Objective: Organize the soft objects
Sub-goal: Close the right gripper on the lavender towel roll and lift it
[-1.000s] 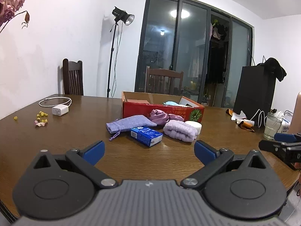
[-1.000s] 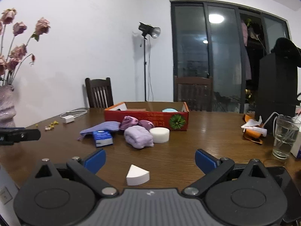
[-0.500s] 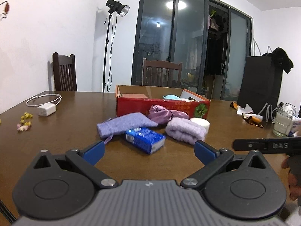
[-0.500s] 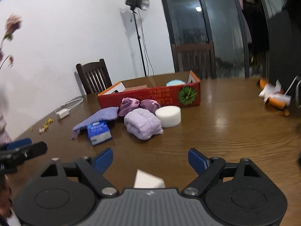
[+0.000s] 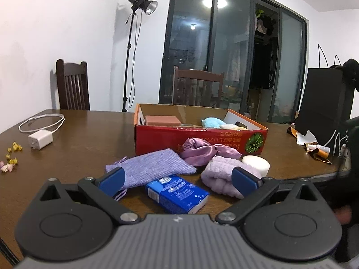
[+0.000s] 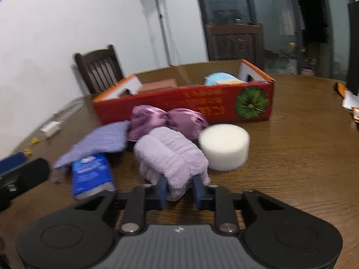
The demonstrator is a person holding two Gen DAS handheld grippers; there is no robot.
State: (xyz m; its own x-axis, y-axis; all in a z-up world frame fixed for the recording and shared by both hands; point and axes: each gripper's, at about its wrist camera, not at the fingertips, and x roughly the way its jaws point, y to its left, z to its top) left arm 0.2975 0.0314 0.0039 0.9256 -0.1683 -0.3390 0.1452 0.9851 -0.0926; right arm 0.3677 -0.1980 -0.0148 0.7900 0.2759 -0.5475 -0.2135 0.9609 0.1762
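Observation:
A red cardboard box (image 5: 199, 137) (image 6: 184, 105) stands on the brown table with a pink block and a light blue soft thing inside. In front of it lie a lilac pouch (image 5: 154, 168) (image 6: 101, 141), a shiny purple scrunchie (image 5: 202, 151) (image 6: 166, 118), a rolled lilac towel (image 5: 221, 173) (image 6: 170, 154), a white round sponge (image 5: 255, 164) (image 6: 224, 146) and a blue tissue pack (image 5: 177, 194) (image 6: 90, 174). My right gripper (image 6: 179, 191) is shut on the near end of the lilac towel. My left gripper (image 5: 177, 177) is open and empty, just above the tissue pack.
A white charger with its cable (image 5: 40, 141) and small dried flowers (image 5: 10, 160) lie at the table's left. Orange and white scraps (image 5: 314, 148) lie at the right. Two dark wooden chairs (image 5: 71, 85) stand behind the table.
My right gripper has moved forward to the lilac towel and closed on its near end. My left gripper has moved closer to the pile, still open.

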